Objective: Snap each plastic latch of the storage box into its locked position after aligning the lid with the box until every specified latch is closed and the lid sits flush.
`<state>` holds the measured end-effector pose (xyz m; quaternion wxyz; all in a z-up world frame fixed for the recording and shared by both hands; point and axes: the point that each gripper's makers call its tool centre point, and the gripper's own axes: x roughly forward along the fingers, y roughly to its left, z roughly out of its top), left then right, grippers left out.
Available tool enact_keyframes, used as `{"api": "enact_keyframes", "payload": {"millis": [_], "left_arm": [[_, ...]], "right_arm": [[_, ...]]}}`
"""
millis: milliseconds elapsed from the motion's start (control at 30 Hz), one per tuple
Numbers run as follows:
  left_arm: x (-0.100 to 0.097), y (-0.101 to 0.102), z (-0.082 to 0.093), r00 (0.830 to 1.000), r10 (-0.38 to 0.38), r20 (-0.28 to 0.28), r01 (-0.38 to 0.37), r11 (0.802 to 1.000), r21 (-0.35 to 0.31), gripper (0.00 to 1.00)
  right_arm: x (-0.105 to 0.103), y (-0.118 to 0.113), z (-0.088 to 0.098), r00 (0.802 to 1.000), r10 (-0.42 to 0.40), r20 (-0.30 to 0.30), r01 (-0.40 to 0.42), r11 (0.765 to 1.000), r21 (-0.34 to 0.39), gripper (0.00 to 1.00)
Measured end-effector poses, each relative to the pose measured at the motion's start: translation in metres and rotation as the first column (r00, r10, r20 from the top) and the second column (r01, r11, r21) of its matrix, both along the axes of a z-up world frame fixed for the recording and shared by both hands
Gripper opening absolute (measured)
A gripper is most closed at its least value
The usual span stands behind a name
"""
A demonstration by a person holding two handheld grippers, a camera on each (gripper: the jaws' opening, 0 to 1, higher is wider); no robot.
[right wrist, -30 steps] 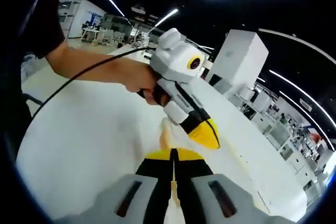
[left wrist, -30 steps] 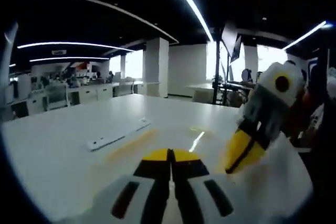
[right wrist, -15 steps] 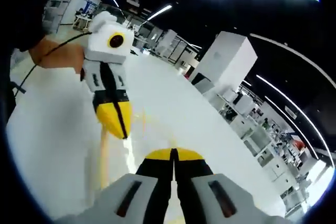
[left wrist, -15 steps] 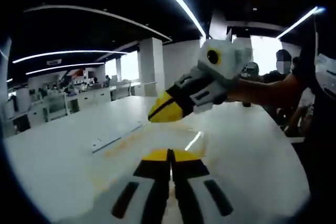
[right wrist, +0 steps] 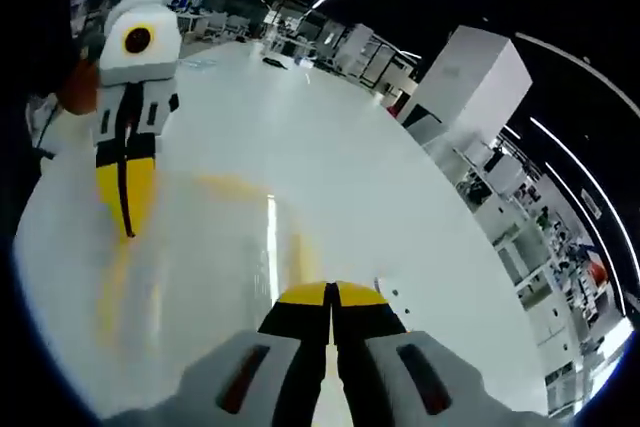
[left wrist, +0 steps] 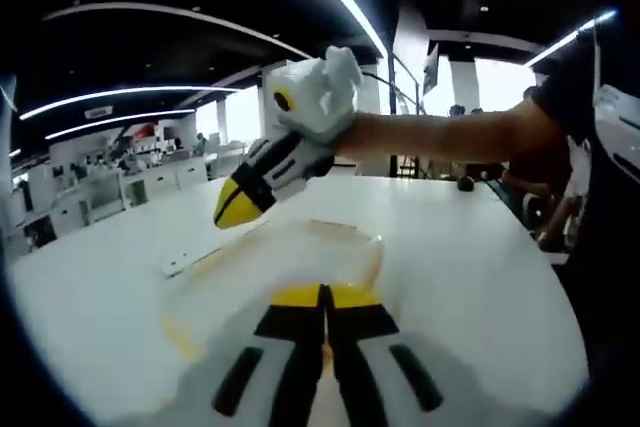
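The clear plastic storage box with yellow edges sits on the big white table, right in front of the left gripper, whose two yellow-tipped jaws are pressed together with nothing between them. The right gripper hangs in the air over the far left side of the box (a bare arm holds it up), and its jaws are pressed together too. A flat white strip lies on the table just beside the box.

In the right gripper view, the right gripper points across the see-through box, and the left gripper stands at its left side with its tip down near the lid.

White table, clear storage box
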<state>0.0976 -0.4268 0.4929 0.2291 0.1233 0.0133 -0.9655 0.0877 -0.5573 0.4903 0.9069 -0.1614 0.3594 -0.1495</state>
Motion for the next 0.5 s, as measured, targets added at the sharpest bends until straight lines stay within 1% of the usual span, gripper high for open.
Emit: {"api": "enact_keyframes", "payload": {"millis": [33, 100, 133, 267, 367, 500], "left_arm": [[0.0, 0.001, 0.0, 1.0, 0.002, 0.006, -0.002, 1.0, -0.005, 0.0], [0.001, 0.002, 0.001, 1.0, 0.004, 0.012, -0.004, 1.0, -0.014, 0.0], [0.001, 0.003, 0.002, 1.0, 0.002, 0.01, -0.002, 1.0, -0.011, 0.0], [0.002, 0.006, 0.001, 1.0, -0.001, 0.012, 0.001, 1.0, -0.006, 0.0], [0.003, 0.006, -0.001, 1.0, -0.004, 0.02, 0.004, 1.0, 0.0, 0.0], [0.003, 0.006, 0.0, 1.0, -0.008, -0.004, 0.008, 1.0, 0.011, 0.0]], "right_arm": [[0.001, -0.001, -0.002, 1.0, 0.004, 0.0, -0.004, 1.0, 0.022, 0.0], [0.003, -0.01, -0.005, 1.0, 0.013, 0.002, -0.013, 0.999, 0.049, 0.0], [0.003, -0.012, -0.008, 1.0, 0.018, -0.008, -0.018, 0.997, 0.074, 0.0], [0.003, -0.023, -0.017, 0.999, 0.033, -0.038, -0.027, 0.991, 0.134, 0.0], [0.006, -0.023, -0.022, 0.997, 0.064, -0.044, -0.053, 0.977, 0.207, 0.0], [0.008, -0.028, -0.029, 0.992, 0.1, -0.078, -0.079, 0.968, 0.237, 0.0]]}}
